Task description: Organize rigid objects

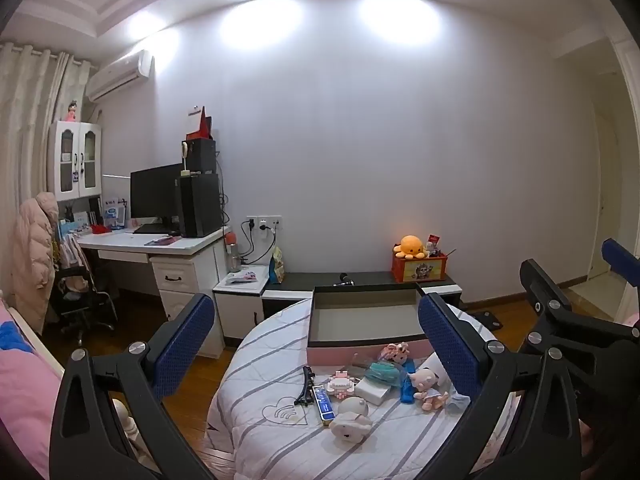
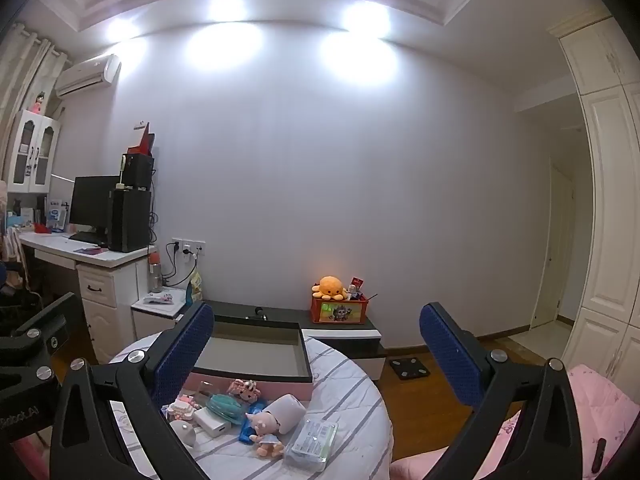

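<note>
A pile of small things lies on a round striped-cloth table (image 1: 256,428): a white round toy (image 1: 352,416), a blue flat box (image 1: 323,399), a black comb-like piece (image 1: 306,386), a pink block toy (image 1: 340,384), a white box (image 1: 372,390), a teal case (image 1: 384,372), a pig doll (image 1: 428,386). Behind them stands an empty pink-fronted drawer box (image 1: 364,320). My left gripper (image 1: 316,344) is open and empty above the pile. My right gripper (image 2: 316,360) is open and empty; below it lie the pig doll (image 2: 266,428), a clear packet (image 2: 314,438) and the drawer box (image 2: 252,352).
A white desk (image 1: 160,248) with a monitor and computer tower stands at left. A low black-and-white cabinet (image 1: 360,280) against the wall carries an orange box with a plush octopus (image 1: 412,248). A pink bed (image 2: 592,412) is at right, wooden floor around the table.
</note>
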Motion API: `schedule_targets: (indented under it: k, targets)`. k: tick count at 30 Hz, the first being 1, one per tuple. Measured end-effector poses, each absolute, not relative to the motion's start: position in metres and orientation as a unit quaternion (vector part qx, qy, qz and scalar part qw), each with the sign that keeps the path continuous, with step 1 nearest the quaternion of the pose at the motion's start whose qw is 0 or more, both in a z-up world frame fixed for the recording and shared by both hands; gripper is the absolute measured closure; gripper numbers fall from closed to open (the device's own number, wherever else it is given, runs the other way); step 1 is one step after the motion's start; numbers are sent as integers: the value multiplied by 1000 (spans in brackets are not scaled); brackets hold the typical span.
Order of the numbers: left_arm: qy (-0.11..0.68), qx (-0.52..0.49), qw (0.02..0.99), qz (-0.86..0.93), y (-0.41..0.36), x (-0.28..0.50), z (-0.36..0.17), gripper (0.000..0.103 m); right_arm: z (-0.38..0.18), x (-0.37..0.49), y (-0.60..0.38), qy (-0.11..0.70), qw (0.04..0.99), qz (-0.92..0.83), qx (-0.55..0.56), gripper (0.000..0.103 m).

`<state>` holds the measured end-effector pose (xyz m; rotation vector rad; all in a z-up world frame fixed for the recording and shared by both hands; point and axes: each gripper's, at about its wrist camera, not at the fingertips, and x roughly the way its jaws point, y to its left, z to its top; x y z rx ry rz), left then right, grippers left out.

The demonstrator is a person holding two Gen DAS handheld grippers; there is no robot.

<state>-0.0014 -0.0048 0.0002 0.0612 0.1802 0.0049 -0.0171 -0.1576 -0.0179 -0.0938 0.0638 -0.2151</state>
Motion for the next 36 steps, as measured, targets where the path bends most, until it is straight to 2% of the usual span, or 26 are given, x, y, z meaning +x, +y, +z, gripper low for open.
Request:
schedule_targets:
  k: [36]
  targets:
    - [88, 20, 996, -13, -3, -4, 0, 0, -9, -24, -158, 31, 992, -108, -49, 0]
